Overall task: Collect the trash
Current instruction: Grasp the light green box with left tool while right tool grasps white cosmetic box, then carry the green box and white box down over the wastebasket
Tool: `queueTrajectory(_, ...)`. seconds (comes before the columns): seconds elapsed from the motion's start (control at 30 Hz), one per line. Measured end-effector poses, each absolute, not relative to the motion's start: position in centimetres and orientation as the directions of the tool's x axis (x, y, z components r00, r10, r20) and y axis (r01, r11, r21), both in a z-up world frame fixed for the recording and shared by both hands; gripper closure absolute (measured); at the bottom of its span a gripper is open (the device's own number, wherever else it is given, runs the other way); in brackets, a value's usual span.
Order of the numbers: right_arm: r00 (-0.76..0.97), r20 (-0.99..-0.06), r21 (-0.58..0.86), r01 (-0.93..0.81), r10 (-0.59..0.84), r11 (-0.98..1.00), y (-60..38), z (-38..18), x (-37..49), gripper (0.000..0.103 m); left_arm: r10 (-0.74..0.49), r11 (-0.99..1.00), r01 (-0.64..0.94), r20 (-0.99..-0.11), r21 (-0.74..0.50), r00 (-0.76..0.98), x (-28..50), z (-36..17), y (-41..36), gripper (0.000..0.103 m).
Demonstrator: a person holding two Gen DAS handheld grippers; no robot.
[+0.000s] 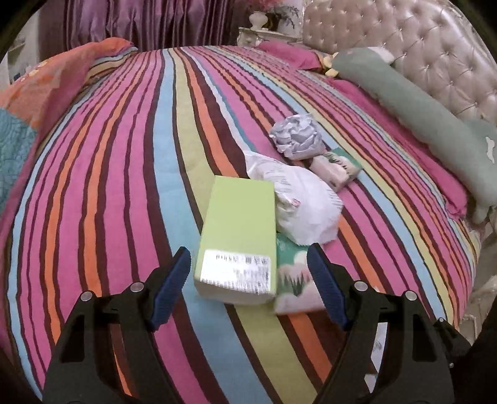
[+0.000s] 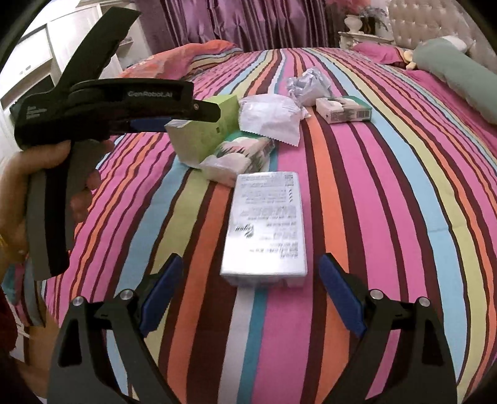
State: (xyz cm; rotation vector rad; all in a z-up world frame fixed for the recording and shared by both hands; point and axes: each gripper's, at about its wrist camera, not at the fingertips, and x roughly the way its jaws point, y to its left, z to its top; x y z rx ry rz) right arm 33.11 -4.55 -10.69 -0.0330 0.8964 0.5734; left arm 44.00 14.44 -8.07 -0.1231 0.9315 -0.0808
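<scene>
Trash lies on a striped bed. A green box [image 1: 239, 236] lies just ahead of my open left gripper [image 1: 248, 264], between its blue pads. Beside it are a tissue pack [image 1: 292, 279], a white plastic wrapper [image 1: 298, 199], a crumpled paper ball [image 1: 296, 136] and a small carton [image 1: 335, 169]. My right gripper [image 2: 251, 270] is open, its pads either side of the near end of a silver box [image 2: 267, 227]. The right wrist view also shows the green box [image 2: 205, 136], the tissue pack [image 2: 239, 155], the wrapper [image 2: 270, 116], the paper ball [image 2: 309, 84], the carton [image 2: 343, 110] and the left gripper [image 2: 174, 119] over the green box.
The striped bedspread [image 1: 124, 186] covers the bed. A long green bolster [image 1: 419, 108] and a tufted headboard [image 1: 419, 37] stand at the right. An orange quilt [image 1: 46, 84] is at the back left. Purple curtains [image 2: 242, 21] hang behind.
</scene>
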Motion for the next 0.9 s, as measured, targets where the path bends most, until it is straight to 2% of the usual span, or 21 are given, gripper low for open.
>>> queueTrajectory(0.13, 0.486, -0.754, 0.188, -0.484, 0.442, 0.854, -4.1, -11.2, 34.0, 0.018, -0.155, 0.982, -0.001, -0.816, -0.187, 0.557, 45.5, -8.9, 14.9, 0.027)
queueTrajectory(0.3, 0.493, -0.755, 0.167, -0.492, 0.432, 0.854, -3.5, -11.4, 34.5, 0.019, -0.133, 0.979, -0.054, -0.813, -0.198, 0.567, 46.1, -9.5, 15.8, 0.028)
queueTrajectory(0.33, 0.495, -0.757, 0.158, -0.494, 0.426, 0.855, -3.3, -11.4, 34.5, 0.019, -0.145, 0.976, -0.059, -0.821, -0.212, 0.552, 46.3, -9.8, 16.0, 0.032)
queueTrajectory(0.37, 0.496, -0.759, 0.15, -0.498, 0.422, 0.854, -3.2, -11.5, 34.6, 0.019, -0.152, 0.974, -0.062, -0.829, -0.219, 0.539, 46.4, -10.1, 16.1, 0.047)
queueTrajectory(0.43, 0.504, -0.758, 0.132, -0.502, 0.413, 0.855, -2.9, -11.4, 34.6, 0.024, -0.144, 0.975, -0.07, -0.838, -0.212, 0.527, 46.5, -10.4, 16.1, 0.05)
queueTrajectory(0.5, 0.518, -0.761, 0.104, -0.496, 0.39, 0.862, -2.8, -11.4, 34.7, 0.05, -0.131, 0.978, -0.068, -0.839, -0.196, 0.529, 46.3, -10.4, 16.0, 0.052)
queueTrajectory(0.53, 0.52, -0.763, 0.1, -0.493, 0.384, 0.865, -2.9, -11.4, 34.8, 0.054, -0.121, 0.979, -0.074, -0.839, -0.188, 0.53, 46.1, -10.3, 16.0, 0.052)
queueTrajectory(0.6, 0.495, -0.767, 0.14, -0.492, 0.409, 0.859, -3.4, -11.3, 35.2, 0.054, -0.08, 0.983, -0.096, -0.837, -0.156, 0.541, 45.6, -10.1, 16.0, 0.052)
queueTrajectory(0.7, 0.465, -0.758, 0.225, -0.471, 0.457, 0.853, -5.1, -10.7, 35.5, 0.056, -0.077, 0.978, -0.12, -0.827, -0.172, 0.557, 44.3, -9.3, 16.6, 0.052)
queueTrajectory(0.9, 0.463, -0.733, 0.304, -0.433, 0.499, 0.849, -8.0, -9.0, 34.6, 0.056, -0.048, 0.98, -0.122, -0.789, -0.154, 0.613, 39.7, -6.6, 16.7, 0.052)
